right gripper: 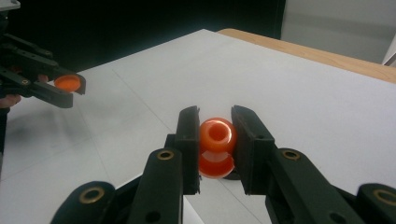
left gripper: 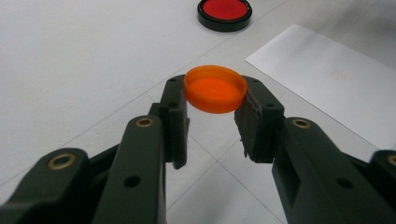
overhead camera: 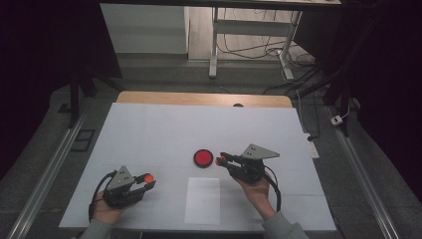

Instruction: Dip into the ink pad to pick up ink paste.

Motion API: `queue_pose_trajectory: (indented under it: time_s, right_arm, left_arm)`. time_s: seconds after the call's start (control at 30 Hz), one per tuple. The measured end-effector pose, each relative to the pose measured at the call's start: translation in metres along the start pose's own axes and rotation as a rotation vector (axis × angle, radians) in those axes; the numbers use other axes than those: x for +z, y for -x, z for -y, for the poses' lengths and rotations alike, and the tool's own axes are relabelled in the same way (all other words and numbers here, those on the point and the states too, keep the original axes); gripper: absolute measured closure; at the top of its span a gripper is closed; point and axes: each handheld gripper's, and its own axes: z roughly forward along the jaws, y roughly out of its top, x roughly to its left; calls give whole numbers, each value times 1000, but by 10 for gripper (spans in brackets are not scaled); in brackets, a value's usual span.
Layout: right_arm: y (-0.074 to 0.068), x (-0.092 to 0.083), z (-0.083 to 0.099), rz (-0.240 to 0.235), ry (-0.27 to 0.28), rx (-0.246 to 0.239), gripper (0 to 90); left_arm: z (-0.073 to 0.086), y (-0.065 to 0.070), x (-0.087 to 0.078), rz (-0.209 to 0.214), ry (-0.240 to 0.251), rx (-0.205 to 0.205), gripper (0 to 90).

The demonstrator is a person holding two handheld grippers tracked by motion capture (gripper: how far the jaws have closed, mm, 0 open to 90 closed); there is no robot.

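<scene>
Left gripper [left gripper: 212,121] clenches an orange cap [left gripper: 215,88] by its rim above the table [overhead camera: 149,129]; right gripper [right gripper: 215,135] clamps an orange bottle [right gripper: 217,145]. Both look light, stiff, slippery plastic; side grips suit.

Dim room, grey floor [overhead camera: 45,144], desk legs [overhead camera: 214,45], trailing cables [overhead camera: 259,50].
</scene>
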Motion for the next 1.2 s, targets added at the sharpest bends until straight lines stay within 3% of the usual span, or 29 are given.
queue_pose_trajectory:
  time_s: [0.3,0.63,1.2]
  right_arm:
    - [6,12,-4,14,-11,12,720]
    - [14,40,-6,2,-27,50,720]
    - [19,71,-1,19,-109,-1,720]
  left_arm:
    - [0,0,1,2,2,-7,647]
    - [0,1,4,2,-3,-10,647]
    - [2,0,6,11,-15,-6,647]
